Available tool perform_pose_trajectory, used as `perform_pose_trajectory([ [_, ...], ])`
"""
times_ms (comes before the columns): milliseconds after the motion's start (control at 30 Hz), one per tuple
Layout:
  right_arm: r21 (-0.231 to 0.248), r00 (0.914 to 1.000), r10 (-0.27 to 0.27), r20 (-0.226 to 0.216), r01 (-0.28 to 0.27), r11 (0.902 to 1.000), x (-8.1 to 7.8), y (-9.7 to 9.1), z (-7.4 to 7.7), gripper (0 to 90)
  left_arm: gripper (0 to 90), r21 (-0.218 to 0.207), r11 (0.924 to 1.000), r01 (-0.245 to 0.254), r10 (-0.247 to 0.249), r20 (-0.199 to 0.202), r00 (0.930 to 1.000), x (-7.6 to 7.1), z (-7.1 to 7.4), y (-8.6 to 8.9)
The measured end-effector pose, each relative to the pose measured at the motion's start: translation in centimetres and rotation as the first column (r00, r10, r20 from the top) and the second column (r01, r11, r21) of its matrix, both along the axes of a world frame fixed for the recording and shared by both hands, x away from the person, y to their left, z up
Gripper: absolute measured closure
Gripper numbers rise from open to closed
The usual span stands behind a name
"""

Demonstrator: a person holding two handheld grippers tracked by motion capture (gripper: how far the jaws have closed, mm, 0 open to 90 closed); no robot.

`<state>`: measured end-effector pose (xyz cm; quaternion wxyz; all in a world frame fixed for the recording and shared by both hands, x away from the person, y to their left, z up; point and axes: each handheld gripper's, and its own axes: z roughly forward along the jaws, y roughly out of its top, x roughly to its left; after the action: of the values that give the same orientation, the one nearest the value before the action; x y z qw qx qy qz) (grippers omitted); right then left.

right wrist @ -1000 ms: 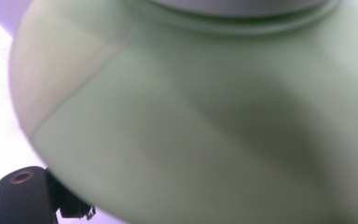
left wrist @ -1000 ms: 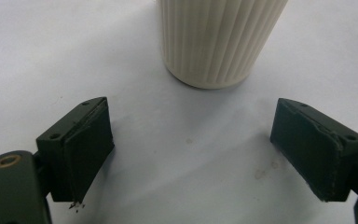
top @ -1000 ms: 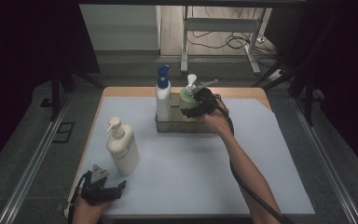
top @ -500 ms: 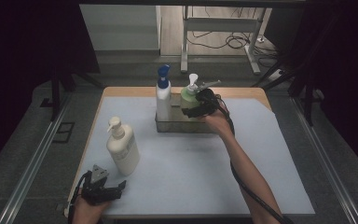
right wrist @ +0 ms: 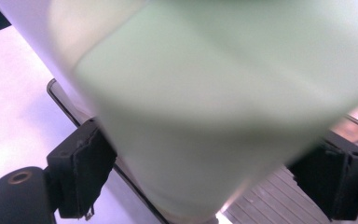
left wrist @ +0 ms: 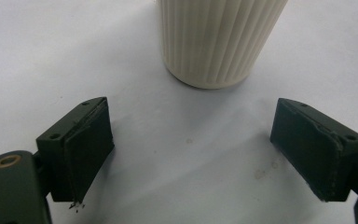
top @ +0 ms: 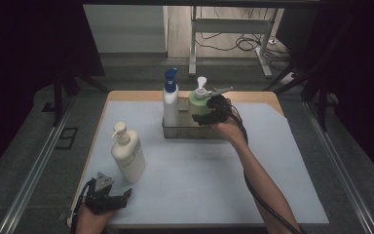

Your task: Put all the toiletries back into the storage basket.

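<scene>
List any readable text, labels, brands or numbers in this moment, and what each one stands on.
No text can be read.
Cream pump bottle: a faint printed patch on its side, too small and blurred to read.
Green pump bottle: no print visible, blurred in the right gripper view.
Blue-capped bottle: no legible label.

Each hand carries a black two-jaw gripper. The left gripper (top: pixel 121 197) bears a grey three-cornered plate (top: pixel 104 181) on top of its body. The right gripper (top: pixel 200 117) has a black body, and a black cable (top: pixel 265 202) trails from it along the bare forearm (top: pixel 260 178); no sleeve is visible on that arm. In the left gripper view, the left gripper (left wrist: pixel 207 158) shows two blocky, dark jaws, each faced with a flat black pad worn at its edges. A small recessed screw hole sits on top of each jaw block. A brass-coloured ring insert (left wrist: pixel 7 161) is set in the rounded black housing at the lower left. In the right gripper view, the right gripper (right wrist: pixel 209 172) carries the same kind of ring insert (right wrist: pixel 19 177).
</scene>
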<state>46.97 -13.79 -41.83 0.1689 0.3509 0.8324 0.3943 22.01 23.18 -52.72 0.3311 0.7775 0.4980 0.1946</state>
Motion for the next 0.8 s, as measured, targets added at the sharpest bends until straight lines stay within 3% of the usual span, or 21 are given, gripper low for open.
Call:
perform_pose_trajectory([
  [367,0.017,0.9995,0.03,-0.001,-0.03,0.9994,-1.5,-1.6,1.0,13.4,12.4,-0.001,1.0,-0.001,0.001,0.0,1.0,0.0,0.0,0.0],
  [467,0.03,0.9991,0.03,-0.029,-0.029,0.9991,-1.7,-2.2,1.2,14.1,12.4,-0.001,1.0,-0.001,0.001,0.001,1.0,0.0,0.0,0.0],
  [700,0.053,0.9991,0.012,-0.042,-0.01,0.9986,-2.2,-3.8,1.5,28.8,12.4,0.0,1.0,-0.001,0.001,0.001,1.0,0.0,0.0,0.0],
  [800,0.031,0.9986,0.009,-0.052,-0.007,0.9995,-2.2,-4.5,1.6,40.0,12.4,0.001,1.0,-0.001,0.001,0.001,1.0,0.0,0.0,0.0],
])
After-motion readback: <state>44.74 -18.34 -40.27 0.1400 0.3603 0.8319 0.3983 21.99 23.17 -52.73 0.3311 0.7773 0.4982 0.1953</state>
